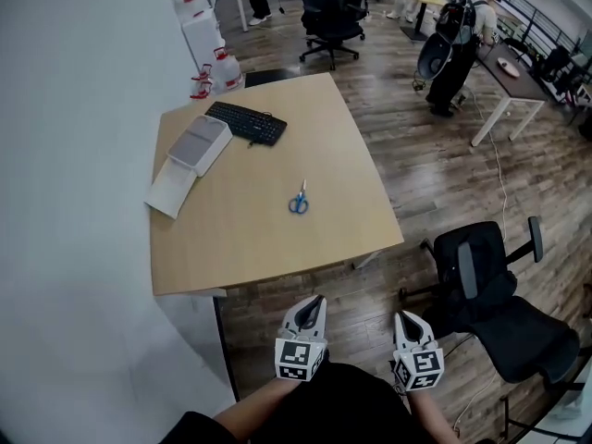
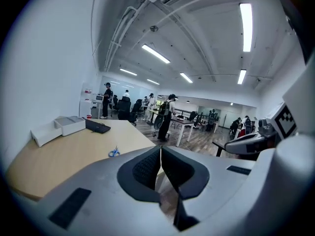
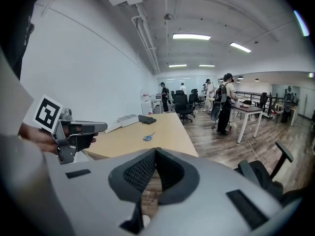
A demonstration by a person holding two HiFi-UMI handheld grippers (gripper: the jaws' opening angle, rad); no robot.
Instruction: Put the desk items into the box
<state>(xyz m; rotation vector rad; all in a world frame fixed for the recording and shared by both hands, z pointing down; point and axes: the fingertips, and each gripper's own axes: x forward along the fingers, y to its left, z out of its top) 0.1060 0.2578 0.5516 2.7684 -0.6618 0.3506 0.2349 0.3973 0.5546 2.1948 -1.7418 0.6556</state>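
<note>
A pair of blue-handled scissors lies near the middle of the wooden desk. At the desk's far left a black keyboard sits beside an open white box, whose lid lies flat next to it. Both grippers hover off the desk's near edge, over the floor. My left gripper is shut and holds nothing, and so is my right gripper. The left gripper view shows its jaws closed, with the scissors far ahead. In the right gripper view the jaws meet too, and the scissors lie beyond.
A black office chair stands to the right of my right gripper. A white wall runs along the desk's left side. Water jugs stand behind the desk. Farther back are other chairs, a second desk and a standing person.
</note>
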